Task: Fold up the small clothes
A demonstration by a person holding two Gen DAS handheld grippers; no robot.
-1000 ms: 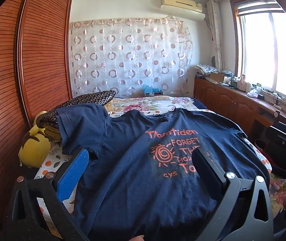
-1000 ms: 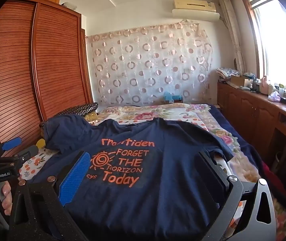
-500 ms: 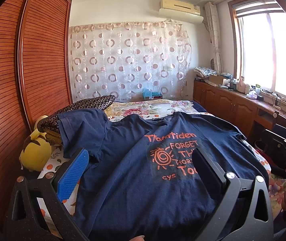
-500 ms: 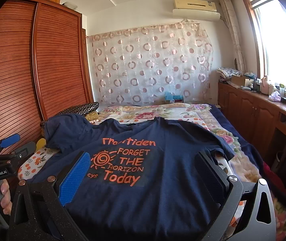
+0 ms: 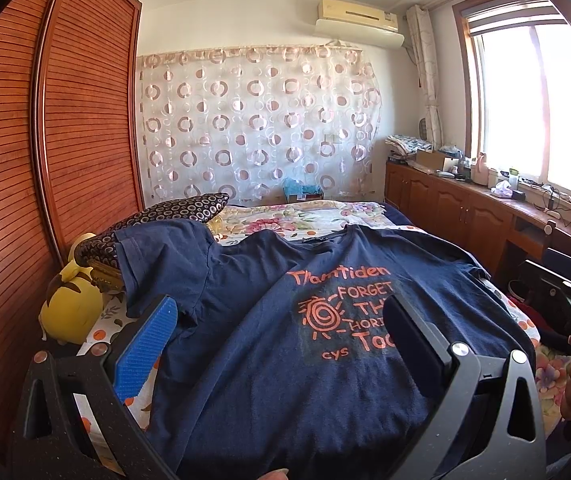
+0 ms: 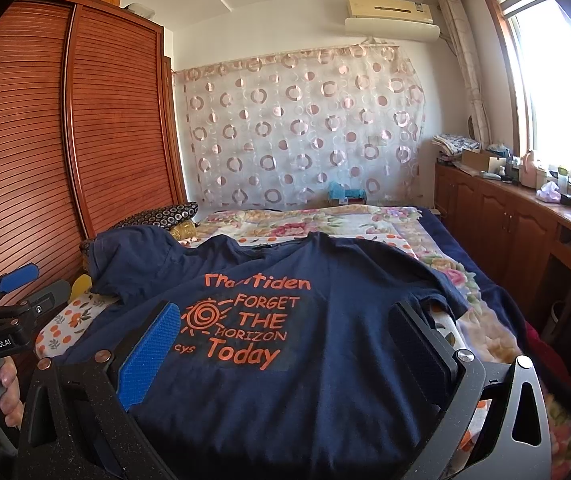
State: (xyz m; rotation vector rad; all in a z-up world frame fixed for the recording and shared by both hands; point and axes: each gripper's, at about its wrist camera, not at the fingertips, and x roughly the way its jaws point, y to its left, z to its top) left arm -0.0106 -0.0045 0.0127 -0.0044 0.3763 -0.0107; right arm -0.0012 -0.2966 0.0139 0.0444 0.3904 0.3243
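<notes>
While navy t-shirt (image 6: 325, 360) lies spread print-up across floral bed (image 6: 365, 216), left gripper (image 5: 281, 344) and right gripper (image 6: 285, 344) hover above hem, both spread wide, empty. Fabric likely light, limp, non-slip; pinch at sleeve (image 5: 157, 256) or hem corner.

My T-shirt (image 6: 325, 380) is navy with orange lettering and an orange sun swirl. The bedspread (image 6: 325, 220) is cream with pink and green flowers. The curtain (image 6: 305, 132) is sheer with brown rings, the wardrobe (image 5: 85, 120) reddish-brown and slatted, the plush toy (image 5: 69, 312) yellow.
</notes>
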